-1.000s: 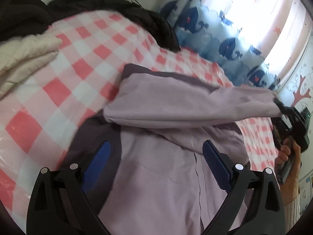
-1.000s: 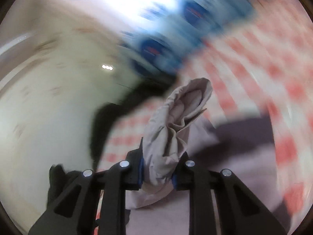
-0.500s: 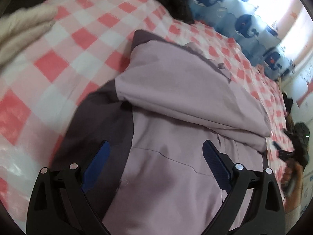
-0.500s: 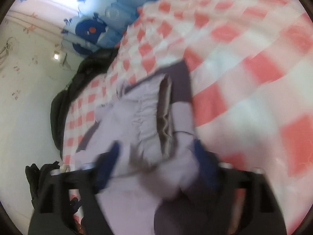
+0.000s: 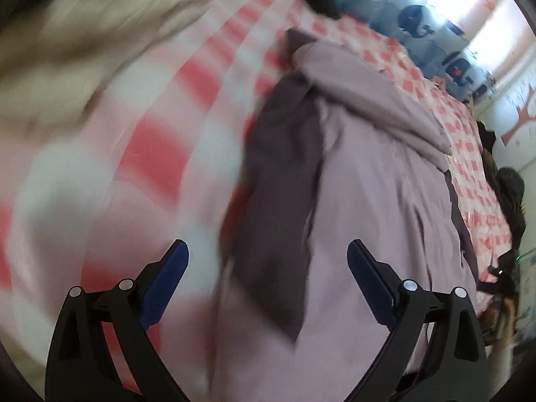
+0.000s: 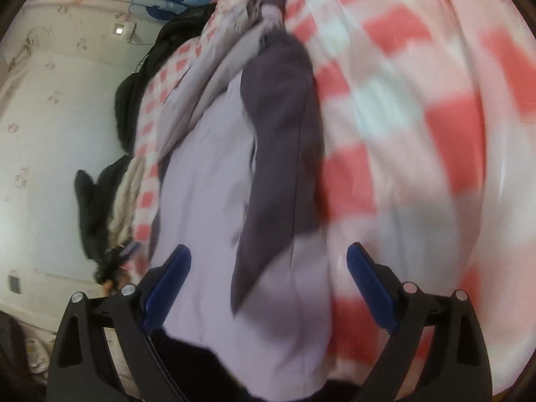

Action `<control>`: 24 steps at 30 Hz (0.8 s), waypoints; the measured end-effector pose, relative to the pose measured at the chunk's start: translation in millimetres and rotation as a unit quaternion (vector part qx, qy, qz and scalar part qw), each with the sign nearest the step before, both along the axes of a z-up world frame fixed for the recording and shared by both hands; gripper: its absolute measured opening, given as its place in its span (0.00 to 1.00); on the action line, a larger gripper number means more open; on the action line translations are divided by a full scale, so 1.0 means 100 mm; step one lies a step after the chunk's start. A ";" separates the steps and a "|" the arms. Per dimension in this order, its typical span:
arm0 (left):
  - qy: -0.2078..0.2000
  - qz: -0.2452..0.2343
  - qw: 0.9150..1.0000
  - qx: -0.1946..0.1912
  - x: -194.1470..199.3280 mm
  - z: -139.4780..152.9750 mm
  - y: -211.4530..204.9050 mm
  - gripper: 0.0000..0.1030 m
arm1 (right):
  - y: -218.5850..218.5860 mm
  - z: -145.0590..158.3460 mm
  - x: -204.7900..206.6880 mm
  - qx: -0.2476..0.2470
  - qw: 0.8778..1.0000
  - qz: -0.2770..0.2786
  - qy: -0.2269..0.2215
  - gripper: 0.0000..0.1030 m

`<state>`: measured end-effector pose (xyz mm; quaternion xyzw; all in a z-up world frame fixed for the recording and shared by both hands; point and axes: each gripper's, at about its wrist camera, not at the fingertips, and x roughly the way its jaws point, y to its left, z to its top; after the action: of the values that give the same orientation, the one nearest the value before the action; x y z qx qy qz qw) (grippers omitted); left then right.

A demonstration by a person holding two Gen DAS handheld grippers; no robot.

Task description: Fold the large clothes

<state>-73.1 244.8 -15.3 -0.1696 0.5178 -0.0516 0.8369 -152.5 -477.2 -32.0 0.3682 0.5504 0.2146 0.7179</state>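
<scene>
Checked bedcover [image 5: 160,147] blurs on the left, then the lilac jacket [image 5: 375,201] lies spread on the bed, dark panel [image 5: 281,201] down its side. Left hand-held gripper [image 5: 268,281] hangs over it, jaws wide, gripping nothing. Right hand-held gripper [image 6: 268,278] is opening above the jacket's edge, pads seemingly clear of cloth.
</scene>
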 end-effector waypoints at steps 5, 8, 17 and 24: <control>0.037 0.003 0.998 -0.043 -0.34 -0.26 0.14 0.89 | 0.25 -0.11 -0.16 0.017 1.000 0.021 0.016 0.88; 0.072 -0.024 0.993 -0.095 -0.49 -0.45 0.09 0.89 | 0.39 -0.08 -0.24 0.039 0.998 0.050 0.010 0.88; 0.080 -0.051 0.982 -0.166 -0.62 -0.59 -0.03 0.89 | 0.43 -0.09 -0.25 0.006 0.998 0.057 0.034 0.90; 0.077 -0.048 0.987 -0.134 -0.64 -0.49 -0.09 0.24 | 0.32 -0.05 -0.35 0.026 0.998 0.058 -0.003 0.40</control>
<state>-137.2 235.6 -64.2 -0.2591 0.5764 -0.1475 0.7608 -187.2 -444.8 -37.1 0.3537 0.5627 0.2718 0.6960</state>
